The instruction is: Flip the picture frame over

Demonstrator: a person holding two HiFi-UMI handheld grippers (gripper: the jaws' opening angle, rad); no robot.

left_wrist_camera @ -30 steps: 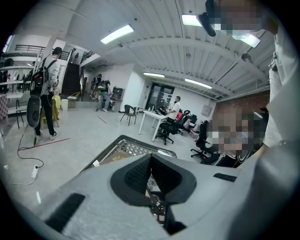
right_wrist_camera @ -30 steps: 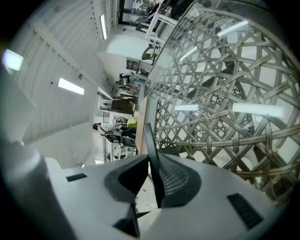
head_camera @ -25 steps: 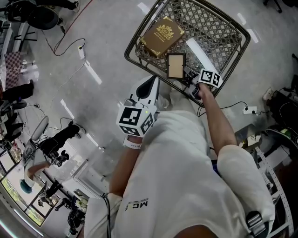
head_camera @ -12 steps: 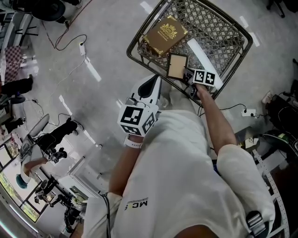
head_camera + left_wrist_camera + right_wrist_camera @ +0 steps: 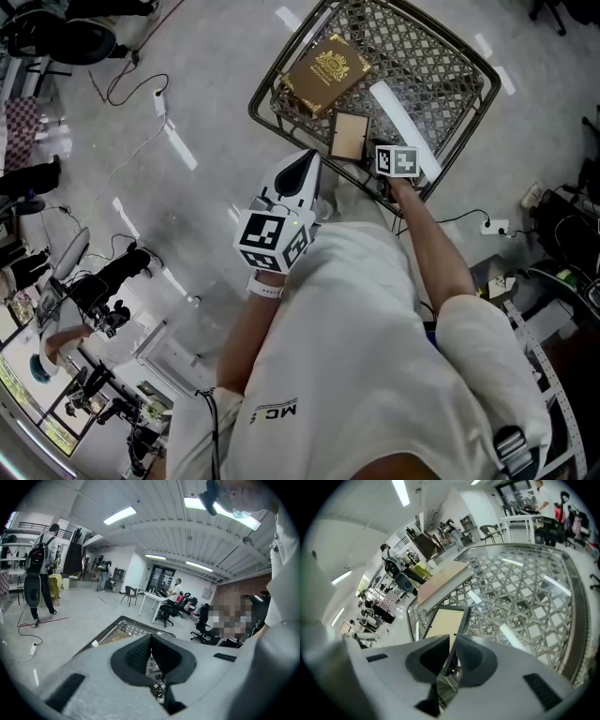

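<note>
We find the flip under way: the right gripper [image 5: 453, 643], jaws just closing, pinches the edge of the picture frame [image 5: 444, 619] in the wire basket [image 5: 422, 56]. Left gripper [image 5: 151, 639] — jaws together, empty. Next, we judge: roll it over, release.

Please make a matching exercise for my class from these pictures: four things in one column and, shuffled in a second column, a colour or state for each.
Things
1. picture frame
2. brown box
3. left gripper
4. right gripper

Descriptions
A. gold print on top, lying flat
B. jaws together, nothing between them
C. jaws clamped on a thin edge
D. dark border, pale tan middle

Pairs: 1-D, 2-A, 3-B, 4-C. The right gripper's jaws have just closed further on the picture frame.
</note>
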